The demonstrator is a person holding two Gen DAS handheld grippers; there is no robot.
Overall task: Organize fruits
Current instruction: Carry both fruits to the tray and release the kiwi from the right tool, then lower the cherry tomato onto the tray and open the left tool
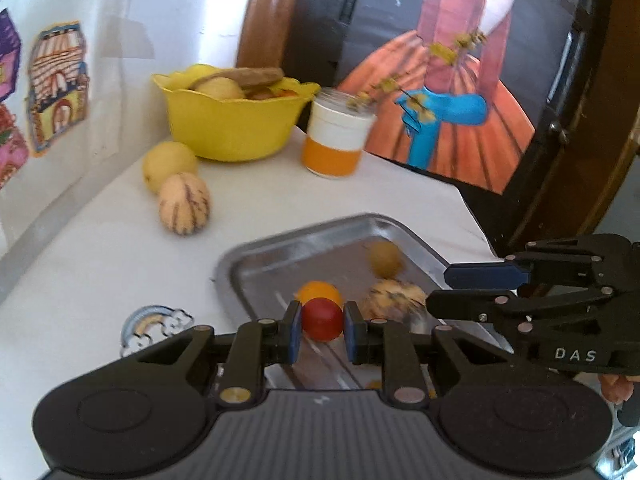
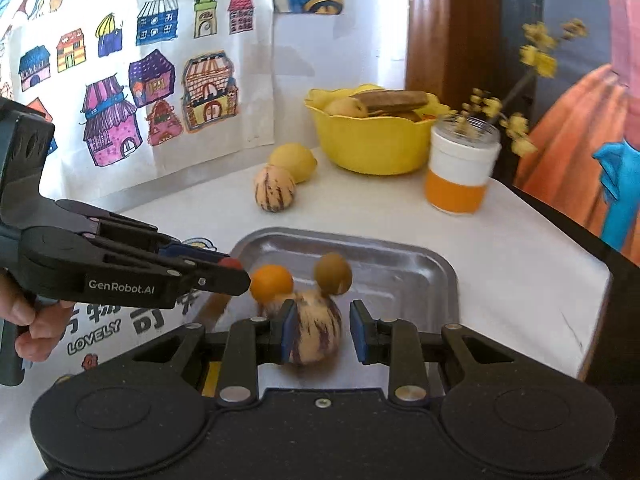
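Left gripper point(image 1: 322, 330) is clenched on a small red fruit point(image 1: 322, 319), pads pressing both sides, above the metal tray point(image 1: 280, 248). Right gripper point(image 2: 323, 332) grasps a striped pepino melon point(image 2: 316, 328) over the tray's near edge; its right pad appears slightly clear of the skin. An orange point(image 2: 272, 282) and a brownish-green round fruit point(image 2: 333, 273) are on the tray. A second pepino melon point(image 2: 275, 188) and a lemon point(image 2: 294, 160) lie on the white table point(image 2: 500, 280) beside the yellow bowl point(image 2: 372, 148).
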